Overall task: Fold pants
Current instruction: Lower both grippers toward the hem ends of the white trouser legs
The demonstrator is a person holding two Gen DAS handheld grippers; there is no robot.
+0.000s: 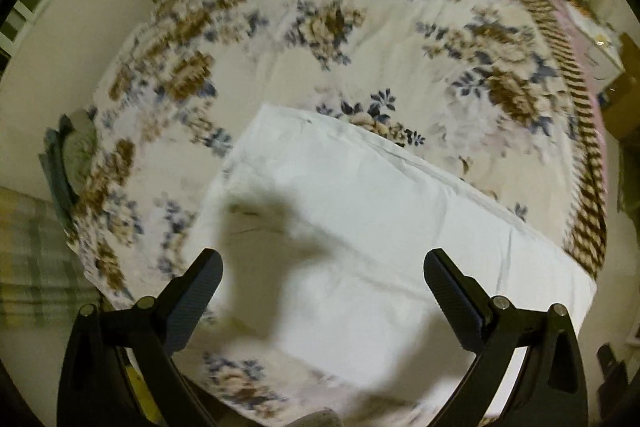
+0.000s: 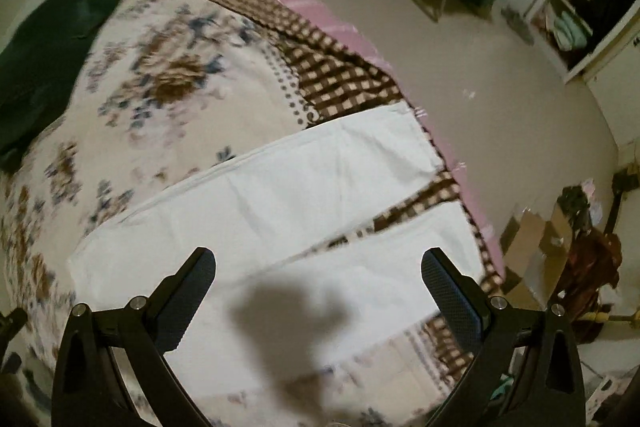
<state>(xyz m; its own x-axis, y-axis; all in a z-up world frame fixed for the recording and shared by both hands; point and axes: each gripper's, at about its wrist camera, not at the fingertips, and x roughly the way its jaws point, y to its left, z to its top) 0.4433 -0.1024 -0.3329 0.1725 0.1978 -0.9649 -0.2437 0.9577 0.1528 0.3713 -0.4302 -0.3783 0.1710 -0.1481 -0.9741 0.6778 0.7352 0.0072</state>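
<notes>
On the flowered bedspread (image 1: 328,39): white pants (image 1: 360,227) laid flat, both grippers above them with fingers spread wide and empty.

From left to right: the left gripper (image 1: 322,291) hangs over the waist end of the pants, its shadow falling on the cloth; the right gripper (image 2: 318,287) hangs over the two legs (image 2: 304,187), which lie side by side with a strip of bedspread showing between them and their hems near the checked border (image 2: 340,67) at the bed's edge. The cloth appears thin, light and limp, so it will likely sag and crease when lifted. Sound holds would be the waistband corners and the leg hems, pinched through all layers. A dark green garment (image 2: 44,55) lies well apart.
</notes>
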